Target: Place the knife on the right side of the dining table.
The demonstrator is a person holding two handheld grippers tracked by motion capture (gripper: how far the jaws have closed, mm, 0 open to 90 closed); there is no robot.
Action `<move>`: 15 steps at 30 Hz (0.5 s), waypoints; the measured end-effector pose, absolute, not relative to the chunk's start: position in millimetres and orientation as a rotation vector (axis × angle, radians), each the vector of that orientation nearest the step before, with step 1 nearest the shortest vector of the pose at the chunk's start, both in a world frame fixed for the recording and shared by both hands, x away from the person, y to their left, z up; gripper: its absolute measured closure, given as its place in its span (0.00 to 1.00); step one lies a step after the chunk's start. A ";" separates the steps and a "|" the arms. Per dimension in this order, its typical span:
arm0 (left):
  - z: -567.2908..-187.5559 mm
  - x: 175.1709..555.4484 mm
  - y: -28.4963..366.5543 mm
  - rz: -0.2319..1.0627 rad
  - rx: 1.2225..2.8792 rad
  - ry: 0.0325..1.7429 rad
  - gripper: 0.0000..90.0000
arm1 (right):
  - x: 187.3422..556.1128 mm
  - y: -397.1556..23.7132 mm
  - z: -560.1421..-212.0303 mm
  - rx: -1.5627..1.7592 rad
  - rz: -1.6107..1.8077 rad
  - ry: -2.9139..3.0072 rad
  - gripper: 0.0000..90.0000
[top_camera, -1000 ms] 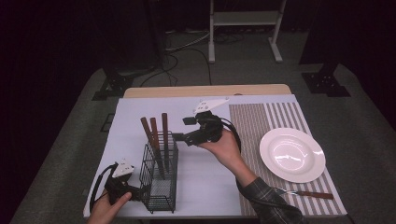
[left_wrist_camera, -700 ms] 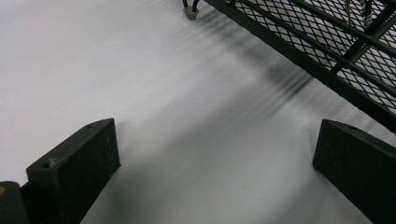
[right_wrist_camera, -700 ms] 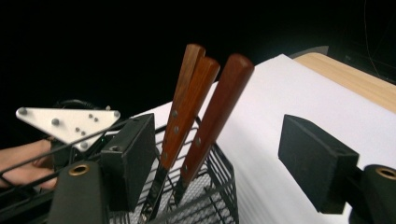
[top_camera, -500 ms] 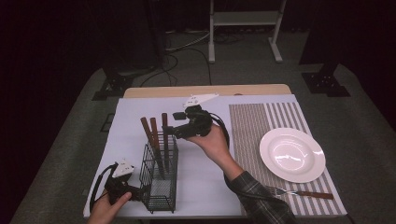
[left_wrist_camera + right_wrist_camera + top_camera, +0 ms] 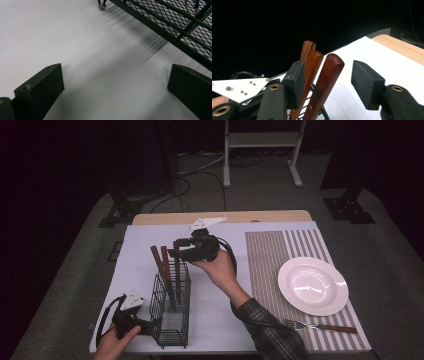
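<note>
- The right tongs point(image 5: 176, 252), centre-left of the high view, stood wide with a brown wooden handle point(image 5: 325, 80) between their jaws, not yet clamped.
- That handle stood in the black wire caddy point(image 5: 170, 317) at lower left, beside two others.
- The left tongs point(image 5: 150, 326) were wide and empty, low beside the caddy's base.
- Risk, as I judged it: closing off-centre could catch a neighbouring handle, or a pull could tip the light caddy, which nothing held.
- The utensils' working ends were hidden by the wire, so I could not tell their kind.
</note>
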State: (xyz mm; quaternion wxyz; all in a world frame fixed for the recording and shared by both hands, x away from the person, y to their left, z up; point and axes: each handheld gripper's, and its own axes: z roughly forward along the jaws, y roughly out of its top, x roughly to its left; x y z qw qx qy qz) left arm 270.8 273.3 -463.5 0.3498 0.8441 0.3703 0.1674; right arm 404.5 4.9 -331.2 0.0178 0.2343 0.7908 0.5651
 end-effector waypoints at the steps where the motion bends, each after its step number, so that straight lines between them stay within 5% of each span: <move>1: -463.5 270.8 273.2 0.433 2.186 0.960 0.00 | 405.1 5.7 -331.7 0.729 1.760 2.456 0.52; 15: -463.5 270.8 273.2 0.433 2.186 0.960 0.00 | 408.4 9.1 -331.2 0.727 1.801 2.443 0.73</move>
